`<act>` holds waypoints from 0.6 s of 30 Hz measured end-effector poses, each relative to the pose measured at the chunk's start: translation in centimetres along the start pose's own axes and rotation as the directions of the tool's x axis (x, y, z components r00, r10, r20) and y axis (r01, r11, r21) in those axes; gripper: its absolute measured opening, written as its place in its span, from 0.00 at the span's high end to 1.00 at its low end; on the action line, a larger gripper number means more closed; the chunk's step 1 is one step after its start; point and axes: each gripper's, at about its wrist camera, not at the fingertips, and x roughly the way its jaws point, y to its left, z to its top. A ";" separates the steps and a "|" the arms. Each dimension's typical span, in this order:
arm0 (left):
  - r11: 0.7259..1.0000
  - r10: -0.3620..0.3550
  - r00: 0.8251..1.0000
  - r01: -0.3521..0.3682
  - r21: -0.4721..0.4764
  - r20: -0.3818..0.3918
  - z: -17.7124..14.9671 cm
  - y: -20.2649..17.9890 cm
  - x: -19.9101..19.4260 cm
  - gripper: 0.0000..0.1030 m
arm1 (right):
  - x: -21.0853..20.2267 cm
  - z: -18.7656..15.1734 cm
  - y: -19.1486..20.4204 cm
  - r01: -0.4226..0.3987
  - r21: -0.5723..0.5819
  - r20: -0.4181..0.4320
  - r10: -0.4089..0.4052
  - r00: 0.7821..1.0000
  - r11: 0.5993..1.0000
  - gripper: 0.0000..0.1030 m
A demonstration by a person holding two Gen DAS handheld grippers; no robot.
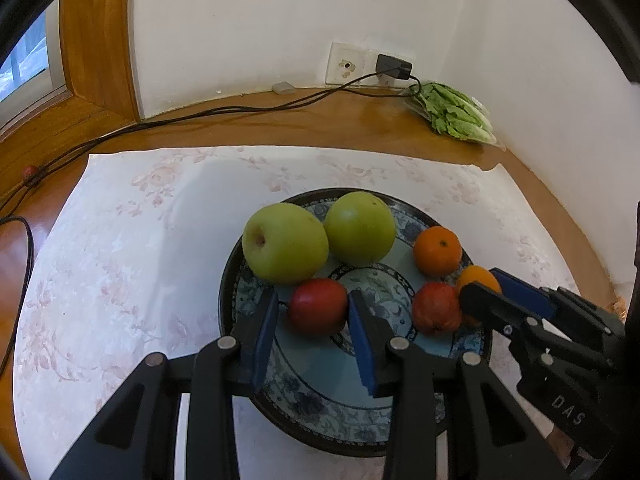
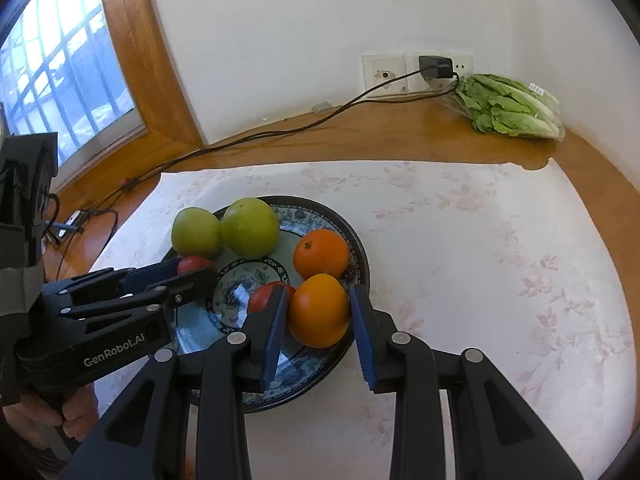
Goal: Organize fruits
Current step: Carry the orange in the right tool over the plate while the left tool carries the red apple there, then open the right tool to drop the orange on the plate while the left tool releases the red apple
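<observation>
The left tongs (image 1: pixel 313 310) are closed on a small red apple (image 1: pixel 318 306), one blue pad on each side of it. The right tongs (image 2: pixel 319 312) are closed on a round orange fruit (image 2: pixel 319 310) the same way. Both fruits are inside a wide round bowl with a dark rim and blue flower patterns (image 1: pixel 320 404). The orange fruit is at the bowl's right edge, and the red apple is on its left side.

A second red apple (image 1: pixel 436 307) lies between the two tongs, touching the orange fruit. A little farther back sits a smaller orange tangerine with a green stem dot (image 1: pixel 437 251). At the back of the bowl are two big green apples (image 1: pixel 285 242), side by side and touching.

The bowl stands on a white cloth with pale pink flowers (image 1: pixel 140 220), which covers a brown wooden tabletop (image 1: pixel 340 124). Far back in the corner lies a clear bag of green lettuce (image 1: pixel 458 114). A black charger (image 1: pixel 394 66) is plugged into a white wall socket (image 1: pixel 346 64), and its black cord (image 1: pixel 200 114) runs off to the left. A window with a wooden frame (image 2: pixel 132 64) is on the left wall.
</observation>
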 end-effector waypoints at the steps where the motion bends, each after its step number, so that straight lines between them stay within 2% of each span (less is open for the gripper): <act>1: 1.000 0.000 1.000 0.000 0.000 -0.001 0.0 0.0 0.1 0.64 | 0.0 0.0 -0.1 0.000 0.002 0.004 0.000 1.000 1.000 0.68; 13: 1.000 0.017 1.000 -0.017 0.014 -0.001 -0.1 -0.5 0.4 0.64 | 0.0 -0.1 -0.5 -0.010 0.024 0.012 0.010 1.000 1.000 0.68; 15: 1.000 0.014 1.000 -0.014 0.014 -0.004 -0.1 -0.5 0.4 0.58 | 0.0 -0.1 -0.5 -0.014 0.026 0.009 0.014 1.000 1.000 0.66; 18: 1.000 0.009 1.000 -0.009 0.018 -0.016 -0.2 -0.7 0.2 0.50 | 0.0 0.0 -0.6 -0.020 0.040 -0.002 0.020 1.000 0.999 0.57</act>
